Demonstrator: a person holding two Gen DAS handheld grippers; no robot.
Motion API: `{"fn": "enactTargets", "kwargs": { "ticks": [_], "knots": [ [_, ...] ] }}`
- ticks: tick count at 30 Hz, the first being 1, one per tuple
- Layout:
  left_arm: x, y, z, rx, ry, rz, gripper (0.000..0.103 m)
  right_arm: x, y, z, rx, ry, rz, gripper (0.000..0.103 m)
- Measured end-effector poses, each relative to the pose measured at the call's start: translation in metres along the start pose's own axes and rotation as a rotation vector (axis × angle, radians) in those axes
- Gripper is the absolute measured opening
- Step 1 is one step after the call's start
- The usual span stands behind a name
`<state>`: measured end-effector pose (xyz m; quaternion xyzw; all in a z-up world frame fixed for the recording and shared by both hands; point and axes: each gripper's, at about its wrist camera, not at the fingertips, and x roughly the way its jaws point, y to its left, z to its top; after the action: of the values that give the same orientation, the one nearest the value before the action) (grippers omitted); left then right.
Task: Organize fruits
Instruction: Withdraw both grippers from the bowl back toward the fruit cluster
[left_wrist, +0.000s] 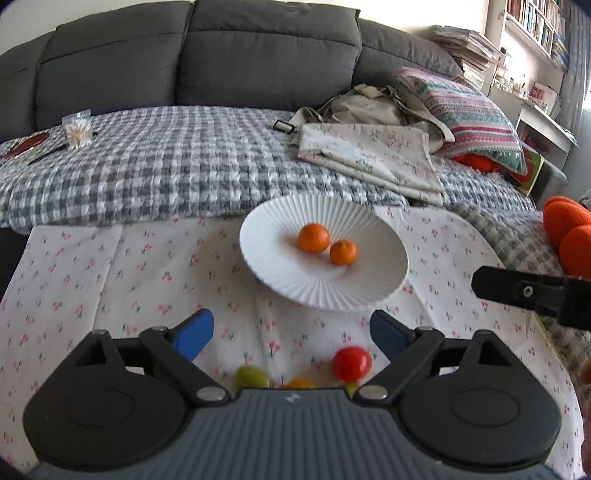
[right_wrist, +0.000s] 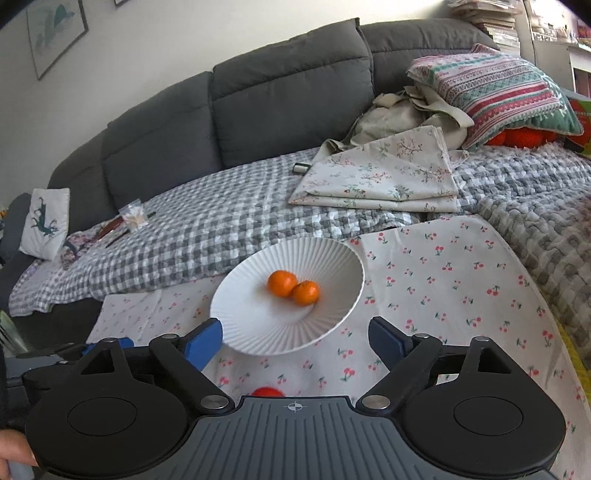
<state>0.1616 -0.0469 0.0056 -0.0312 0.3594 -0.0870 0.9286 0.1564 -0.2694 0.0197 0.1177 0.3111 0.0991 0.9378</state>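
Note:
A white ribbed plate (left_wrist: 266, 266) (right_wrist: 251, 321) sits on a cherry-print cloth (left_wrist: 110, 280) and holds two oranges (left_wrist: 313, 237) (left_wrist: 343, 252) (right_wrist: 282, 283) (right_wrist: 306, 292). My left gripper (left_wrist: 291, 328) is open just short of the plate, with nothing between its blue pads. Beneath it on the cloth lie a red fruit (left_wrist: 351, 363), a green fruit (left_wrist: 252, 376) and a yellow-orange one (left_wrist: 300, 383), partly hidden by the gripper body. My right gripper (right_wrist: 295, 338) is open too, empty, at the plate's near rim. The red fruit (right_wrist: 266, 391) peeks out below it.
A grey sofa (left_wrist: 221, 55) with a checked blanket (left_wrist: 166, 162) lies behind the plate. On the blanket are a folded floral cloth (left_wrist: 369, 155), a striped pillow (left_wrist: 465, 110) and a bag of cotton swabs (left_wrist: 77, 131). Orange plush balls (left_wrist: 569, 229) sit at the right edge.

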Motion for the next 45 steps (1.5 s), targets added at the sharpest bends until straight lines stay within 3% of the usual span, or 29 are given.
{"fn": "enactTargets", "kwargs": {
  "ticks": [5, 12, 27, 31, 33, 37, 45],
  "knots": [
    [-0.012, -0.001, -0.014, 0.007, 0.025, 0.002, 0.096, -0.019, 0.003, -0.015, 0.006, 0.001, 0.012, 0.094],
    [-0.024, 0.0, -0.031, -0.019, 0.045, -0.028, 0.099, -0.036, 0.003, -0.034, 0.007, 0.029, 0.039, 0.095],
    [-0.028, 0.001, -0.062, 0.017, 0.097, -0.031, 0.098, -0.038, -0.005, -0.058, -0.035, 0.095, 0.036, 0.095],
    [-0.026, -0.017, -0.07, 0.107, 0.094, -0.083, 0.096, -0.036, -0.011, -0.06, -0.017, 0.109, 0.025, 0.095],
    [-0.023, -0.026, -0.075, 0.157, 0.096, -0.102, 0.088, -0.036, -0.014, -0.061, -0.013, 0.111, 0.013, 0.095],
    [-0.014, -0.038, -0.083, 0.229, 0.106, -0.145, 0.082, -0.034, -0.016, -0.062, -0.016, 0.117, -0.003, 0.094],
    [0.004, -0.061, -0.093, 0.417, 0.087, -0.159, 0.065, -0.032, -0.019, -0.064, -0.014, 0.13, -0.022, 0.094]
  ]
}}
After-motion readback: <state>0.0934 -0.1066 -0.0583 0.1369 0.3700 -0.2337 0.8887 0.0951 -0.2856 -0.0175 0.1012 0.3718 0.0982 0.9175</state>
